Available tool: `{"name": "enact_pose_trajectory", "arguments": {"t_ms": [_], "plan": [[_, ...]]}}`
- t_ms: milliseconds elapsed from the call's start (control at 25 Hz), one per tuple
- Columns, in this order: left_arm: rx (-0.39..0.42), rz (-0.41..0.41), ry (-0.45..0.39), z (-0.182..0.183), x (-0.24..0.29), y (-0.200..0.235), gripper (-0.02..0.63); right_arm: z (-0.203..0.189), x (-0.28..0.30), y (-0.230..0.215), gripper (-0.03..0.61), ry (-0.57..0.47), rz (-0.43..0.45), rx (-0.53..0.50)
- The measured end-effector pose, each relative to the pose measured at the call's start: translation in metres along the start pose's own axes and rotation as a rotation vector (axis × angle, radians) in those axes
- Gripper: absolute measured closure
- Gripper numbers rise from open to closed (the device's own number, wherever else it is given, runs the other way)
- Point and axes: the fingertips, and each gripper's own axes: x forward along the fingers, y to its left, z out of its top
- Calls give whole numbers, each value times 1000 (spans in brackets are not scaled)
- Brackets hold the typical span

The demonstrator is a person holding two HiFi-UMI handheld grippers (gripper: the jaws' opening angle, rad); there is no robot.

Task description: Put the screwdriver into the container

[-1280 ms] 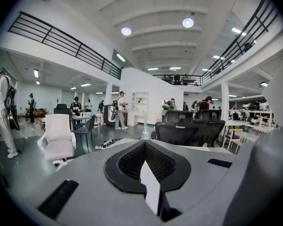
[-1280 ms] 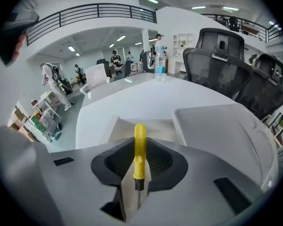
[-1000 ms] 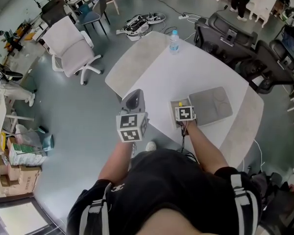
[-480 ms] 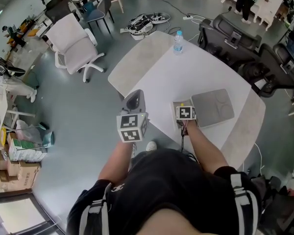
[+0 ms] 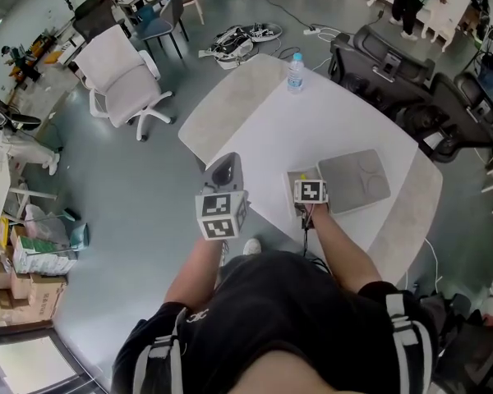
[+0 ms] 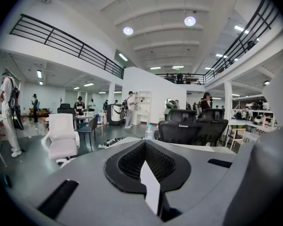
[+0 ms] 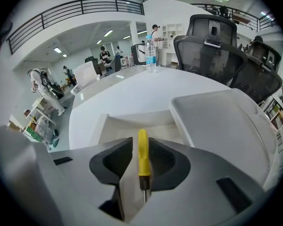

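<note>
The yellow-handled screwdriver (image 7: 142, 155) sits pinched between the 2 jaws of the right hand-held gripper (image 7: 141, 149), which are closed on its handle. The handle points away from us and the metal shaft points back toward the gripper body. Just ahead and below lies the open beige container (image 7: 117, 128), and the screwdriver's far end appears to hang over its near part. We cannot tell whether it touches the bottom.

A grey lid-like tray (image 7: 224, 126) lies right beside the container on the white desk (image 5: 312, 113), and a water bottle (image 5: 293, 71) stands well apart at the far edge. The left hand-held gripper (image 6: 144, 147) hangs off the desk's edge, its jaws together on nothing.

We judge the task nearly finished: pickup and carry are done, while lowering and letting go remain.
</note>
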Motion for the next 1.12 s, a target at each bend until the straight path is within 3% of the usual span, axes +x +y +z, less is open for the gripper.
{"name": "enact_pose_trajectory", "arguments": {"t_ms": [40,120,280,520,1120], "plan": [[0,-4,0,0,0,-1,611,1,0,8,488,-11,38,20],[1,-12,2,0,1,-2,611,1,-8,8,488,-5,27,29],[6,-38,1,0,7,-10,611,21,-36,-32,488,-70,-168,-40],[10,-92,-3,2,16,-27,611,47,-70,-27,477,-203,-126,-18],[38,-231,1,4,38,-73,611,148,-235,1,532,-761,-236,-171]]}}
